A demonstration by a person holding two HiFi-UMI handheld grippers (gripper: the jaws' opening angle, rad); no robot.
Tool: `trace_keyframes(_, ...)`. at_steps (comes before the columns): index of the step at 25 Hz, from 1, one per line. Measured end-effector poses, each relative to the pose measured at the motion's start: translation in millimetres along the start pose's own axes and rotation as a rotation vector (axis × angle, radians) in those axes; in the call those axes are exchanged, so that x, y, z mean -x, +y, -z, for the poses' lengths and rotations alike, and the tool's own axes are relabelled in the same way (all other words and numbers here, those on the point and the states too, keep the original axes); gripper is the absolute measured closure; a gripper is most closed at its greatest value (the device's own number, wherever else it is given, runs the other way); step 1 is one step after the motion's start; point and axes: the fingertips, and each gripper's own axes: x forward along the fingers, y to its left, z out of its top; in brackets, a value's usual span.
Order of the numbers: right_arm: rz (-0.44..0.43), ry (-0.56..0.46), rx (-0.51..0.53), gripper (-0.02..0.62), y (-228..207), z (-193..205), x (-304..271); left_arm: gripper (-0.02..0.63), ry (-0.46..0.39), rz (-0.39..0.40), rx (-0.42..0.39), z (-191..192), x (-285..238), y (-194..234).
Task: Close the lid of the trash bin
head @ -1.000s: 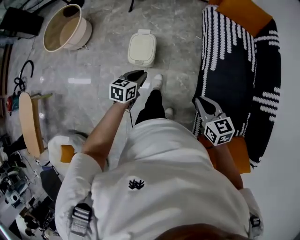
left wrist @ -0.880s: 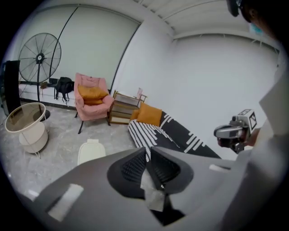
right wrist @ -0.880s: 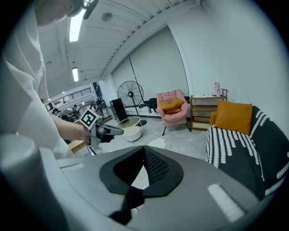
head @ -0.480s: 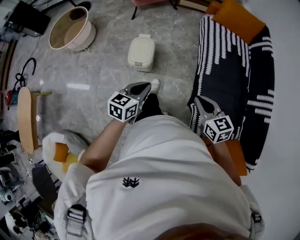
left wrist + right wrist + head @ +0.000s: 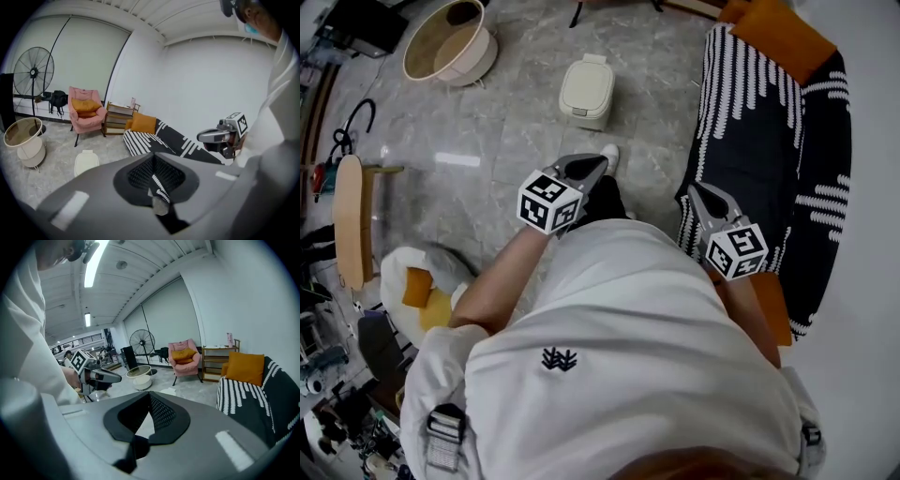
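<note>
A small cream trash bin [image 5: 586, 89] stands on the grey marble floor ahead of me, its lid lying down flat. It also shows as the pale bin [image 5: 86, 162] in the left gripper view and, far off, as a small bin [image 5: 168, 391] in the right gripper view. My left gripper [image 5: 592, 166] hovers at waist height, well short of the bin, jaws shut with nothing between them. Over by the sofa's edge, the right gripper [image 5: 697, 192] is also shut and empty. Each gripper sees the other: the right gripper [image 5: 214, 136] and the left gripper [image 5: 101, 376].
A black-and-white striped sofa [image 5: 769, 141] with orange cushions [image 5: 783, 28] runs along the right. A round beige basket [image 5: 450, 42] stands at the back left. A pink armchair [image 5: 86, 110], a fan [image 5: 33, 72] and low shelves [image 5: 119, 119] line the far wall. My foot [image 5: 610, 157] is on the floor between me and the bin.
The view has shifted slightly as the person moved; both grippers stay shut at about the same height. The bin's lid looks the same throughout.
</note>
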Motion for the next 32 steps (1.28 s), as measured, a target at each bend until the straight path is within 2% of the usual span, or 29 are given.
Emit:
trace_keyframes(14,0.039,-0.027,-0.028,0.594,8.8,9.4,17.4,0.549,0.032,0.059,-0.047,-5.4,-1.9,-21.0)
trace_keyframes(20,0.024,-0.022,-0.042,0.594,16.9,12.0,14.5,0.549,0.057,0.049,-0.046,-0.3,11.6,-22.1)
trace_keyframes(27,-0.004,-0.002,-0.017,0.594,35.5,8.6,-4.6,0.549,0.046,0.046,-0.037,-0.2,35.3,-14.2)
trace_keyframes(32,0.004,0.008,0.007,0.594,55.5,0.3,-27.0,0.549,0.004,0.065,-0.042,-7.6,58.7,2.3)
